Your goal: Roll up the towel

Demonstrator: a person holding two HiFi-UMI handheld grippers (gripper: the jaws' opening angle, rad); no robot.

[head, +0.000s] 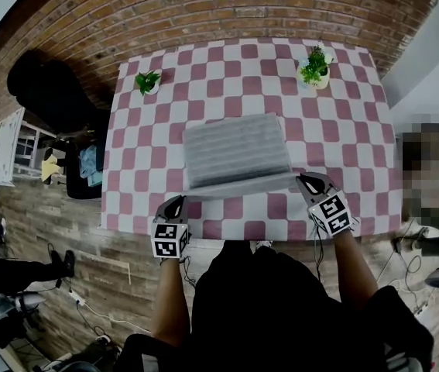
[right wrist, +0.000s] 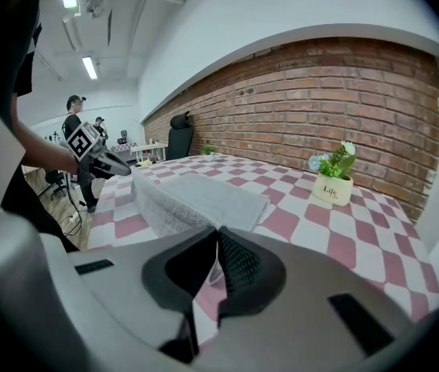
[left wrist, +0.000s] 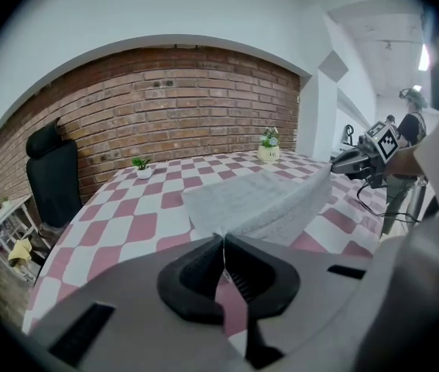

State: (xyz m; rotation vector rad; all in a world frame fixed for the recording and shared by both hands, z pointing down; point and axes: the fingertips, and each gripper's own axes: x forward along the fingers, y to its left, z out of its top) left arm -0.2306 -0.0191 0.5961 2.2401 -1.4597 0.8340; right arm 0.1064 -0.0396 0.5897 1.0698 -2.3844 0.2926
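Here's the table [head: 130,200], covered edge to edge with a red-and-white checked cloth [head: 358,130]. A grey towel [head: 237,152] sits in the middle and runs toward the near edge, its far part flat on the cloth and its near edge raised clear of it. At the far left corner stands a small green plant [head: 148,81], and near the far right corner a larger plant [head: 314,70] in a white pot, both well apart from the towel

At lower centre of the head view, the person's dark top [head: 281,308] is blocking everything below the tabletop [head: 138,184] edge, and the lifted towel [head: 238,149] is covering the checks beneath. The left gripper [left wrist: 223,239] and right gripper [right wrist: 217,232] are filling their views' lower halves, closed jaws letting only slivers of towel show.
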